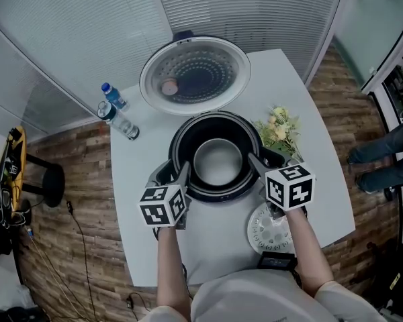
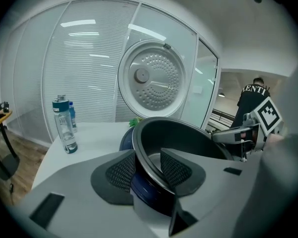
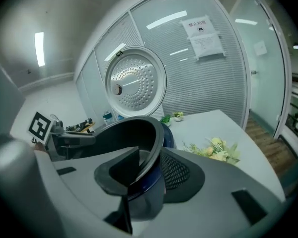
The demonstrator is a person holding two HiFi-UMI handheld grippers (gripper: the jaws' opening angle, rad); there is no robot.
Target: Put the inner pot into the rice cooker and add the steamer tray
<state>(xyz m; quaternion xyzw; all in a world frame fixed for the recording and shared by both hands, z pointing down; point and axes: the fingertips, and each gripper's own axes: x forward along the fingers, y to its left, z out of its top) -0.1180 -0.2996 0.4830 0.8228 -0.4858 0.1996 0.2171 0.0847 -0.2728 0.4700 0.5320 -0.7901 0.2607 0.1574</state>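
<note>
So the inner pot [image 1: 218, 163] looks already dropped into the rice cooker [image 1: 215, 194], dead centre of the head view, sitting low and level inside the body. The lid [image 1: 195, 76] is flipped up and back toward the top of the frame, which makes sense: it leaves the whole opening free.

Both tongs are parked on opposite sides of the pot's rim. The left tongs [image 1: 173, 174] are at the lower-left edge of the cooker and the right tongs [image 1: 267, 159] at the lower-right, presumably because carrying a round pot by two opposite points keeps it from tipping. In each gripper view the rim runs between the two pads, one pad inside the pot and one outside. The pads look slack on both sides, parted around the rim rather than pinching it. I'd read that as the pot let go.

The steamer tray [image 1: 265, 232] is not in yet. It lies flat on the tabletop [image 1: 282, 79] at the lower right, partly under the right forearm and close at hand for the next step.

Count:
- one cooker, one pot, one tray, one lid
- two water bottles [image 1: 113, 94] [image 1: 123, 123] at upper left
- one bunch of flowers [image 1: 279, 127] just right of the cooker
- two tongs
</note>
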